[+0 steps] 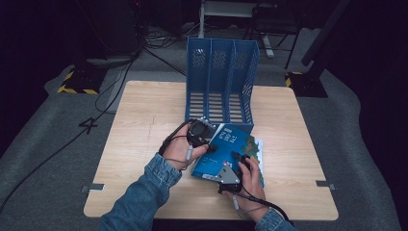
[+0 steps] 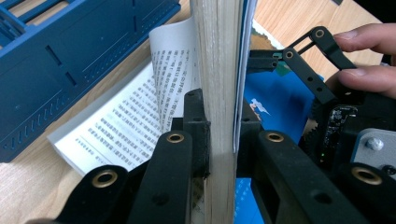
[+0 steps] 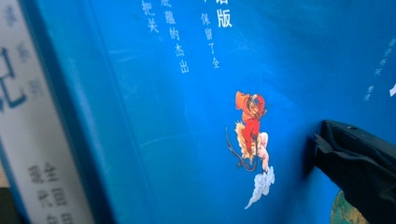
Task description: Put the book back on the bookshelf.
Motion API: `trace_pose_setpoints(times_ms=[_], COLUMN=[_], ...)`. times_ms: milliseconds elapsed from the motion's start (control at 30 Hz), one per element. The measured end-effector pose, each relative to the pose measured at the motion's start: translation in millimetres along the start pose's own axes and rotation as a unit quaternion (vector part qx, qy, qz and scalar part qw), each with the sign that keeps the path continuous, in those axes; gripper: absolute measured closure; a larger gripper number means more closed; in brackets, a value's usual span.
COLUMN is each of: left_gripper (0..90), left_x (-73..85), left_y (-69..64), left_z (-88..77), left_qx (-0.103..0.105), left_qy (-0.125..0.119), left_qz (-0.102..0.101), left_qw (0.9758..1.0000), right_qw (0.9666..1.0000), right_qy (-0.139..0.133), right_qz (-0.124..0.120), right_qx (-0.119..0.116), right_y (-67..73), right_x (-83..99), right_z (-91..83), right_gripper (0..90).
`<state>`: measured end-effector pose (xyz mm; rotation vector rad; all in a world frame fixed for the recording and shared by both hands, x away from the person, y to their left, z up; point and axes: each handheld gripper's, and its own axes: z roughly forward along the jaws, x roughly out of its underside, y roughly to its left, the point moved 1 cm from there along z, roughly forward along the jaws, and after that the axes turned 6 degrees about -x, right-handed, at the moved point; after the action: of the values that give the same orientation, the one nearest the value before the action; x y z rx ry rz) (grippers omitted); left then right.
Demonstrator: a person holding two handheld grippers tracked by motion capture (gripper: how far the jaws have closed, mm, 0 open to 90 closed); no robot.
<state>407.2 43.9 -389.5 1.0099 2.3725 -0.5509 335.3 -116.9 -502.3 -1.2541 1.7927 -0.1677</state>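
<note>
A thick blue book [image 1: 230, 144] is held up at a tilt over the wooden table [image 1: 139, 130], just in front of a blue three-slot file rack [image 1: 221, 82]. My left gripper [image 1: 204, 138] is shut on the book's page block [image 2: 219, 56], with a pad on each side [image 2: 222, 109]. A few loose pages [image 2: 121, 126] hang open to the left. My right gripper [image 1: 236, 162] sits at the book's near right edge. One black fingertip [image 3: 336, 149] rests against the blue cover [image 3: 187, 116]. Its other jaw is hidden behind the book.
The file rack [image 2: 70, 56] stands upright at the table's far middle, its slots facing me and holding nothing. Bare tabletop lies left and right of the book. Cables run over the grey floor [image 1: 57, 144] to the left of the table.
</note>
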Motion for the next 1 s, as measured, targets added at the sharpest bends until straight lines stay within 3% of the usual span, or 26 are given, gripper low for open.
trace_pose_setpoints(times_ms=[233,500,800,1000], left_gripper=[80.7,80.7,80.6,80.5], left_x=[1.2,0.9,0.7,0.6], left_y=[2.1,2.3,0.5,-1.8], left_z=[2.8,3.2,5.3,5.9], left_qx=[0.002,0.012,0.008,0.004], left_qy=[0.002,0.002,0.002,-0.003], left_qz=[-0.004,-0.010,-0.012,-0.008], left_qw=[1.0000,0.9999,0.9999,1.0000], right_qw=[0.9997,0.9995,0.9988,0.9979], right_qy=[-0.002,-0.022,-0.045,-0.054], right_qz=[-0.024,-0.023,-0.012,-0.018], right_qx=[0.000,0.007,0.016,0.030], right_y=[-2.4,-4.2,-3.5,-1.4], right_x=[4.4,11.2,14.3,13.1], right_z=[4.9,5.5,8.8,12.5], right_gripper=[0.0,0.3,0.5,0.4])
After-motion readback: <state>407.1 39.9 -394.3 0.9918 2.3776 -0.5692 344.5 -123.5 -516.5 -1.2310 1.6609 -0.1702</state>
